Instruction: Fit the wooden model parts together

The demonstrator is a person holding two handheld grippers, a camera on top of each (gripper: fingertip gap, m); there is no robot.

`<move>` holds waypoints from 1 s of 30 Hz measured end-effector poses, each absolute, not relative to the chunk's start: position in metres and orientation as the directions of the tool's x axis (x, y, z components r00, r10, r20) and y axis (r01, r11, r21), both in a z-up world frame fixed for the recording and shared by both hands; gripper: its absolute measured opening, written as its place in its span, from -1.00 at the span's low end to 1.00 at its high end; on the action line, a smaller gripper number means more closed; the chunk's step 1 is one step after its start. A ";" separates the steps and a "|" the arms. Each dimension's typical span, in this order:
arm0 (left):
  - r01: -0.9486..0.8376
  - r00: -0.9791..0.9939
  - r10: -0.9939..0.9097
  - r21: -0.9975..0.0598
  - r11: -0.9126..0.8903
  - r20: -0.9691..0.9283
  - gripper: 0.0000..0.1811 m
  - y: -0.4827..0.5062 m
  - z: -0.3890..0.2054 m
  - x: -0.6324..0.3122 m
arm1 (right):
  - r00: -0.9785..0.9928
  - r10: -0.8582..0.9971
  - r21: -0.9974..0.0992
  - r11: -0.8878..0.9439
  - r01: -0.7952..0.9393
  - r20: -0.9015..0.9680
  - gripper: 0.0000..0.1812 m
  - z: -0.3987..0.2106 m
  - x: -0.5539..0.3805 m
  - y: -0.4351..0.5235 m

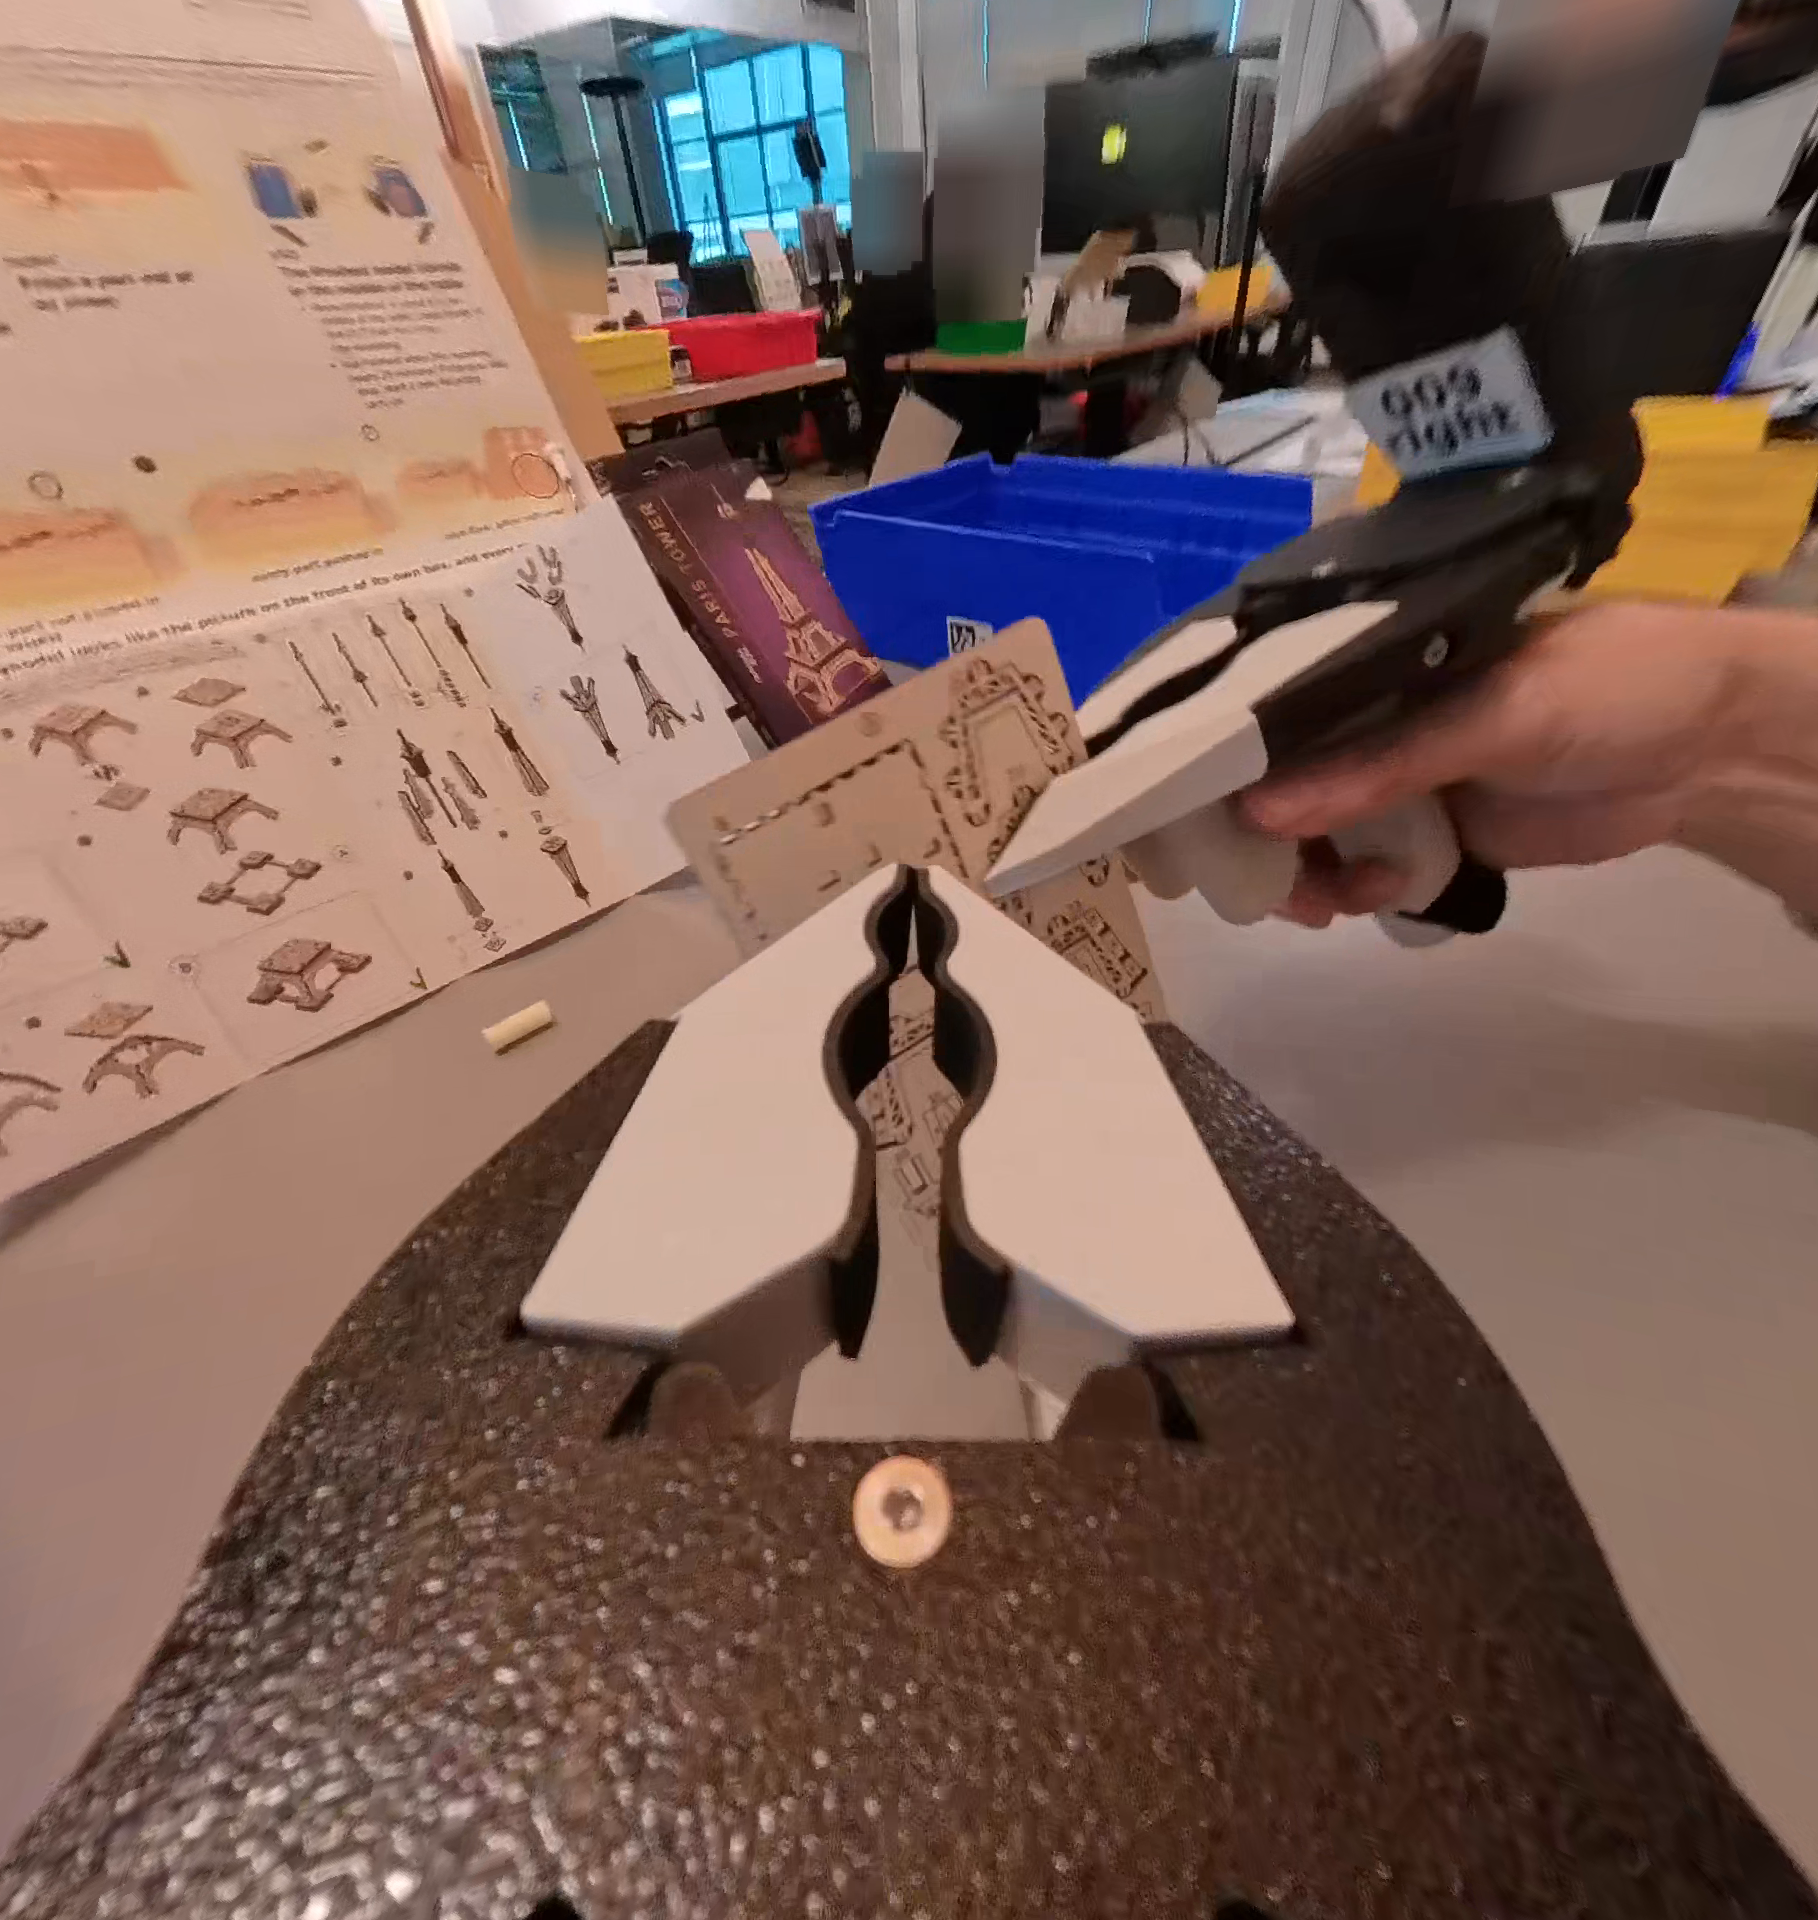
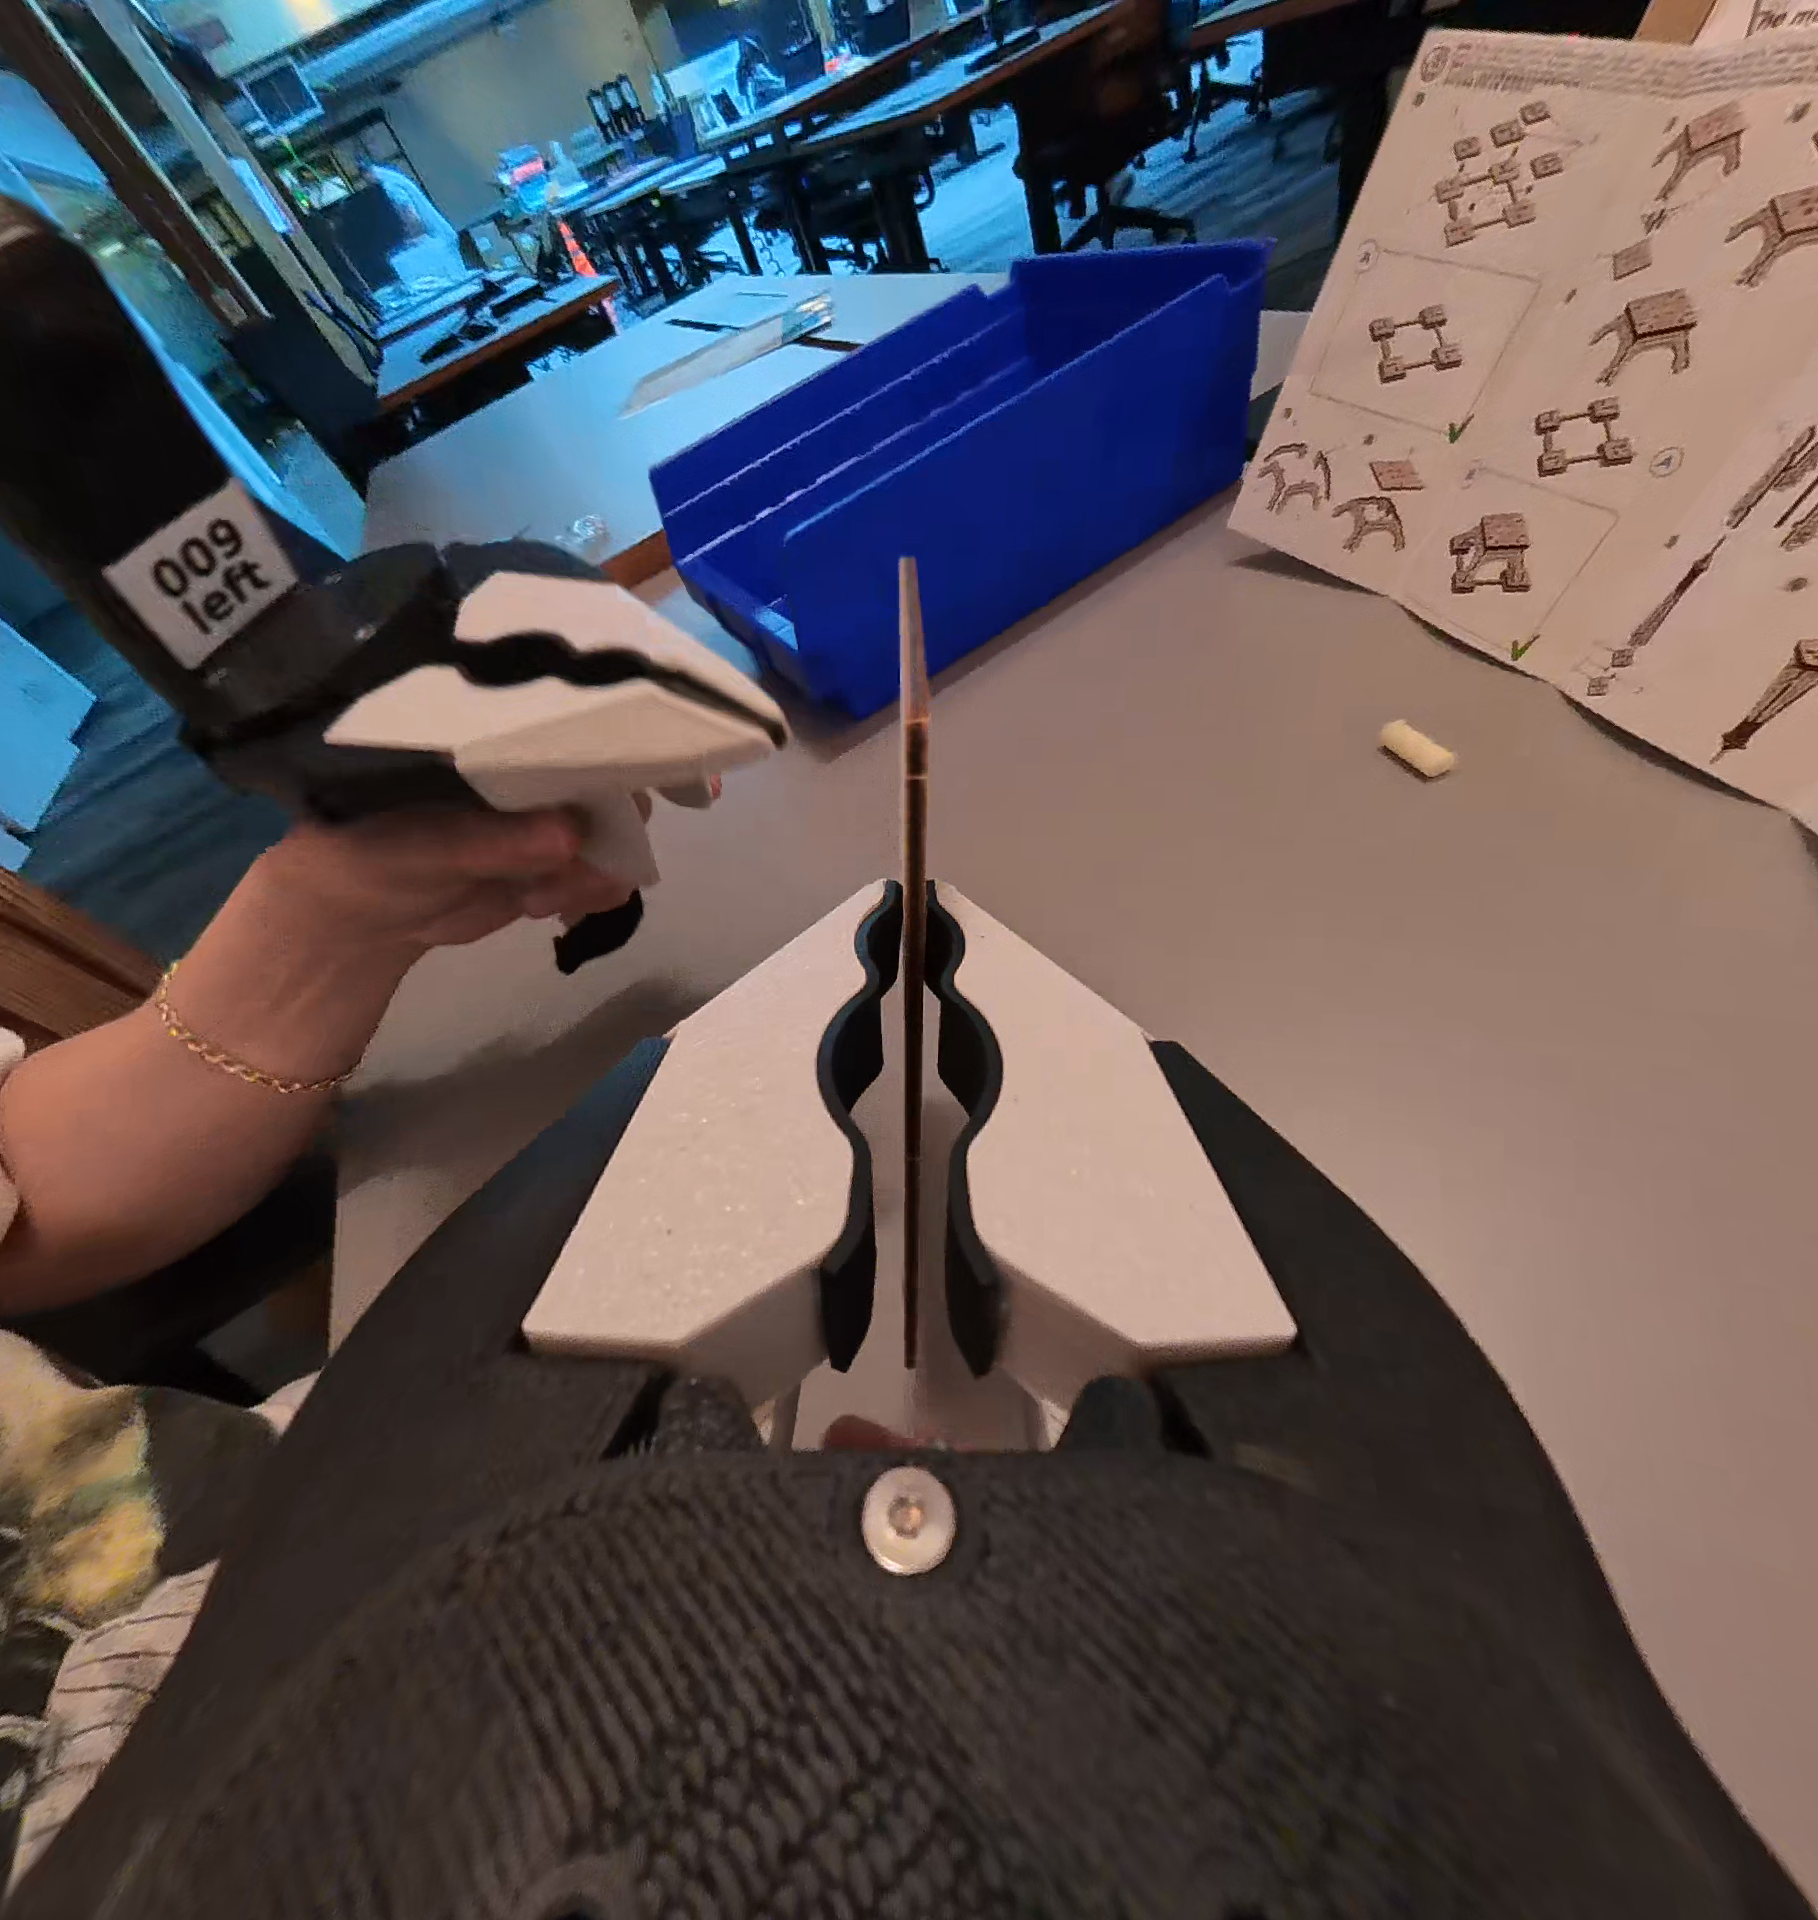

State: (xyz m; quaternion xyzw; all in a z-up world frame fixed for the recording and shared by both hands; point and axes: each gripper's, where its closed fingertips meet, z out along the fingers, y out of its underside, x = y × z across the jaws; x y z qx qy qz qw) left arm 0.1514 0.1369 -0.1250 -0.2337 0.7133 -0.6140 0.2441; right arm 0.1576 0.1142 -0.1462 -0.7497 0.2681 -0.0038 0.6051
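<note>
A thin wooden sheet [image 1: 863, 769] of laser-cut model parts is clamped in my right gripper [image 2: 910, 896], which is shut on it. In the right wrist view the sheet [image 2: 910, 727] stands edge-on and upright, sticking out past the fingertips. In the left wrist view my right gripper [image 1: 1050, 805] comes in from the right and holds the sheet's right side above the table. My left gripper [image 1: 910, 883] is shut and empty, and points at the sheet's face from close by. It also shows in the right wrist view [image 2: 770, 724], just left of the sheet and apart from it.
A propped-up instruction sheet [image 1: 209, 727] stands on the left, and shows on the right in the right wrist view [image 2: 1611, 364]. A blue bin [image 1: 1040, 551] [image 2: 988, 468] sits behind on the grey table [image 1: 1507, 1143]. A purple kit box [image 1: 759, 613] leans beside it. A small white piece [image 1: 518, 1023] [image 2: 1416, 748] lies loose. Less than 4 cm separates the two grippers' tips. Both grippers' tips are roughly 25 centimeters from the small white piece [image 2: 1416, 748]. Seen from the left wrist view [image 1: 523, 1020] as well.
</note>
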 end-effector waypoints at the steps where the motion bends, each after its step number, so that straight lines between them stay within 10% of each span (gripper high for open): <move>1: -0.011 -0.763 -0.639 -0.986 0.167 -0.100 -1.00 0.132 -0.127 0.151 | 0.852 -0.417 -0.909 -0.126 -0.398 -0.316 -0.99 -0.145 0.157 0.115; 23: -0.201 -0.835 -0.548 -0.896 0.396 -0.055 -1.00 0.118 -0.177 0.149 | 0.532 -0.157 -0.491 -0.235 -0.839 -0.832 -0.98 -0.204 0.149 0.097; 30: -0.148 -0.827 -0.532 -0.844 0.515 -0.179 -1.00 0.123 -0.187 0.145 | 0.558 -0.175 -0.519 -0.226 -0.824 -0.811 -0.98 -0.198 0.152 0.107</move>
